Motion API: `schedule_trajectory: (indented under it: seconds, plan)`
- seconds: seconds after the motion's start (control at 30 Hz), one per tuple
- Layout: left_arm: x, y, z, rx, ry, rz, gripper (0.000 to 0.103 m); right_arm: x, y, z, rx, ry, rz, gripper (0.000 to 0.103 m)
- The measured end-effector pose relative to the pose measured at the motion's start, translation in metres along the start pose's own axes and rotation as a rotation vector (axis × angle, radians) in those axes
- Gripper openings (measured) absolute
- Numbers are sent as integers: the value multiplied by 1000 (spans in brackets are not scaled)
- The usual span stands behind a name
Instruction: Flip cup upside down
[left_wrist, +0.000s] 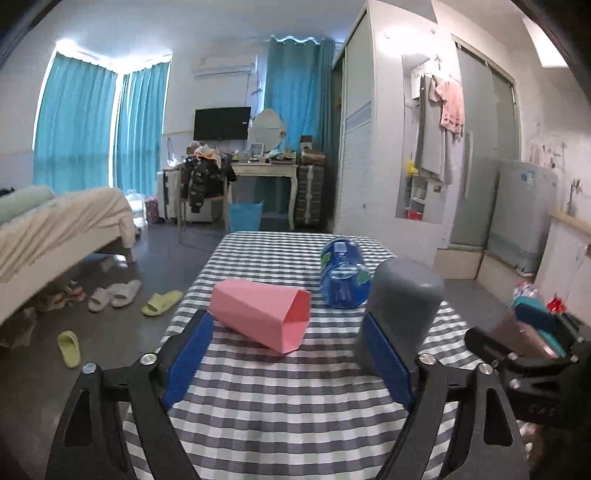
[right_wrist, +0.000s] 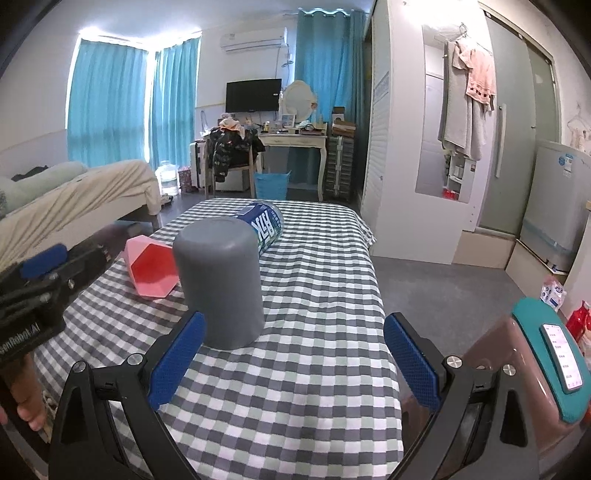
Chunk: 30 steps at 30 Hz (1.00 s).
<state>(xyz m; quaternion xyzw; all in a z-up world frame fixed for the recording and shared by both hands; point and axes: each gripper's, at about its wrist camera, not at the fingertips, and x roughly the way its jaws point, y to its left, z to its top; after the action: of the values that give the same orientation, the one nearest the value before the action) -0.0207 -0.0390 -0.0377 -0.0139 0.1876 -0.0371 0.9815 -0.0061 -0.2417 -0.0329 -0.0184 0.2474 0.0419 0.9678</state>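
Observation:
A grey cup (right_wrist: 219, 280) stands upside down on the checkered table (right_wrist: 314, 369), closed base up; it also shows in the left wrist view (left_wrist: 400, 310). A pink hexagonal cup (left_wrist: 262, 317) lies on its side to its left, mouth toward me; it also shows in the right wrist view (right_wrist: 151, 269). My left gripper (left_wrist: 286, 362) is open and empty, just in front of the pink cup, its right finger beside the grey cup. My right gripper (right_wrist: 293, 363) is open and empty, just in front and right of the grey cup.
A blue water bottle (left_wrist: 343, 273) lies on its side behind the cups. The table's right edge drops to the floor. A pink and teal appliance (right_wrist: 546, 362) stands close at the right. A bed (left_wrist: 55, 225) and slippers (left_wrist: 114, 293) are at the left.

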Motion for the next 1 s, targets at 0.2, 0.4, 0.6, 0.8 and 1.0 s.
schedule_trajectory:
  seconds: [0.2, 0.4, 0.6, 0.8, 1.0]
  plan:
    - [-4, 1, 0, -8, -34, 19, 103, 5, 5, -2, 1, -9, 4, 103]
    - [-4, 12, 1, -51, -53, 47, 103, -1, 3, -1, 10, -43, -9, 103]
    - [-6, 7, -1, -20, -64, 48, 103, -4, 0, 0, 28, -63, -8, 103]
    - [-6, 3, -4, -7, -55, 44, 103, -5, 1, -1, 25, -68, -9, 103]
    - [-5, 2, -3, -7, -53, 45, 103, -5, 0, 0, 29, -67, -6, 103]
